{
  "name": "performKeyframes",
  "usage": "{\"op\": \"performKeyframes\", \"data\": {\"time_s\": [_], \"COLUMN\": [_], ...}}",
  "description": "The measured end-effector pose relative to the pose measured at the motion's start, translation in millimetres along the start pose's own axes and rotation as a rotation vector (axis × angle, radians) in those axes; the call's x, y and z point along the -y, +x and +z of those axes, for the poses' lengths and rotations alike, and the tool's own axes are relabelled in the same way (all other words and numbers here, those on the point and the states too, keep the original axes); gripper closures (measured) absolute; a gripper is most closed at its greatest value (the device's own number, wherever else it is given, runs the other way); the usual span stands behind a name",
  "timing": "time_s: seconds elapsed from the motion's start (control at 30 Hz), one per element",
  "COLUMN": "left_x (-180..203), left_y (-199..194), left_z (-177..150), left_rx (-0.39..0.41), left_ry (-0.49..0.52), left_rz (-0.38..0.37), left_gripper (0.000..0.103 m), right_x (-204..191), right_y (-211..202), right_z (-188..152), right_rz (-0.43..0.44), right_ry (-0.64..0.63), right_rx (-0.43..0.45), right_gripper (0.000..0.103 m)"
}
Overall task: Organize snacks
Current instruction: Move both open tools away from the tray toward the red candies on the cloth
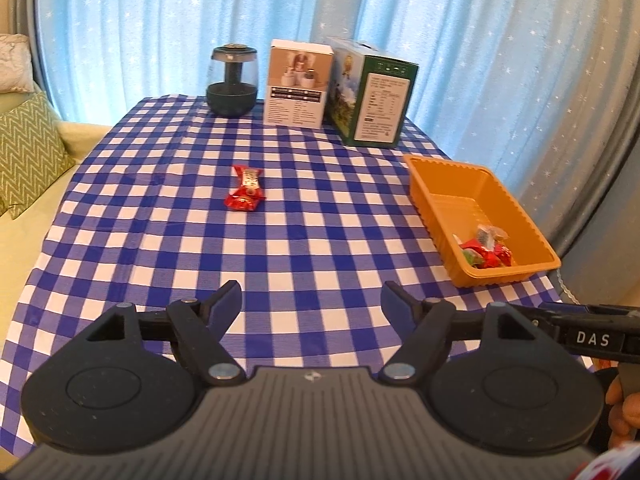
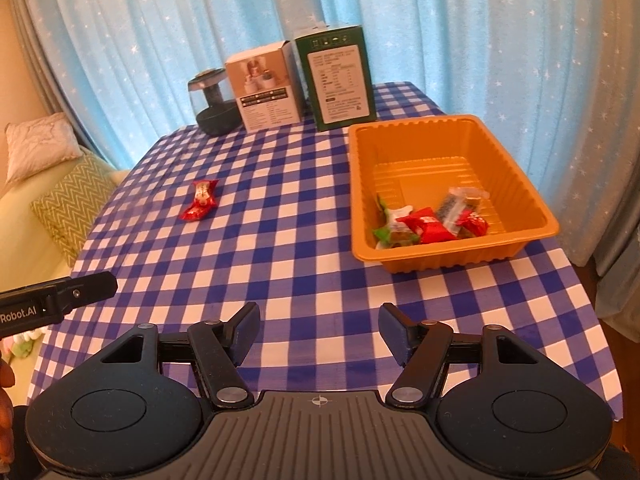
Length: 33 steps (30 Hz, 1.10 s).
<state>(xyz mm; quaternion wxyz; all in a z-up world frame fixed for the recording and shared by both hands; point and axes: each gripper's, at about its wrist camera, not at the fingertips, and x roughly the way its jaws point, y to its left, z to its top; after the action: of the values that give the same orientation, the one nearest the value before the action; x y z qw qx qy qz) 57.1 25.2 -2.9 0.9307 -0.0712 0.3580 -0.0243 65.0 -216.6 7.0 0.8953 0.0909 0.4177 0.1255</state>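
Note:
A red-wrapped snack (image 1: 245, 189) (image 2: 201, 199) lies alone on the blue-and-white checked tablecloth, left of centre. An orange plastic tray (image 1: 460, 200) (image 2: 420, 148) stands at the right, with several wrapped snacks (image 1: 486, 252) (image 2: 428, 222) piled in its near corner. My left gripper (image 1: 311, 292) hovers open over the near part of the cloth, well short of the red snack, with nothing between its fingers. My right gripper (image 2: 319, 312) is also open and empty, in front of the tray's near left corner.
At the table's far edge stand a dark glass jar (image 1: 232, 84), a white box (image 1: 298, 84) and a green box (image 1: 372, 100), with a blue curtain behind them. A sofa with a green zigzag cushion (image 1: 28, 152) runs along the left side.

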Motion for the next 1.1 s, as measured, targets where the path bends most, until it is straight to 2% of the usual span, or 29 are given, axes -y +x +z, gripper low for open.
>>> {"op": "performKeyframes", "data": {"time_s": [0.17, 0.63, 0.9, 1.1], "left_x": [-9.9, -31.4, -48.8, -64.7], "left_y": [3.0, 30.3, 63.5, 103.6], "left_z": [2.3, 11.3, 27.2, 41.5], "left_rx": [0.001, -0.014, -0.006, 0.007], "left_ry": [-0.013, -0.033, -0.029, -0.009], "left_rz": [0.016, 0.040, 0.066, 0.083], "left_gripper": [0.025, 0.024, 0.023, 0.023], "right_x": [-3.8, -19.7, -32.3, -41.0], "right_y": [8.7, 38.8, 69.1, 106.8], "right_z": [1.0, 12.0, 26.3, 41.8], "right_rz": [0.009, 0.040, 0.067, 0.077], "right_ry": [-0.008, -0.036, -0.068, -0.091], "right_rx": [-0.008, -0.017, -0.006, 0.006], "right_gripper": [0.037, 0.037, 0.037, 0.037]}}
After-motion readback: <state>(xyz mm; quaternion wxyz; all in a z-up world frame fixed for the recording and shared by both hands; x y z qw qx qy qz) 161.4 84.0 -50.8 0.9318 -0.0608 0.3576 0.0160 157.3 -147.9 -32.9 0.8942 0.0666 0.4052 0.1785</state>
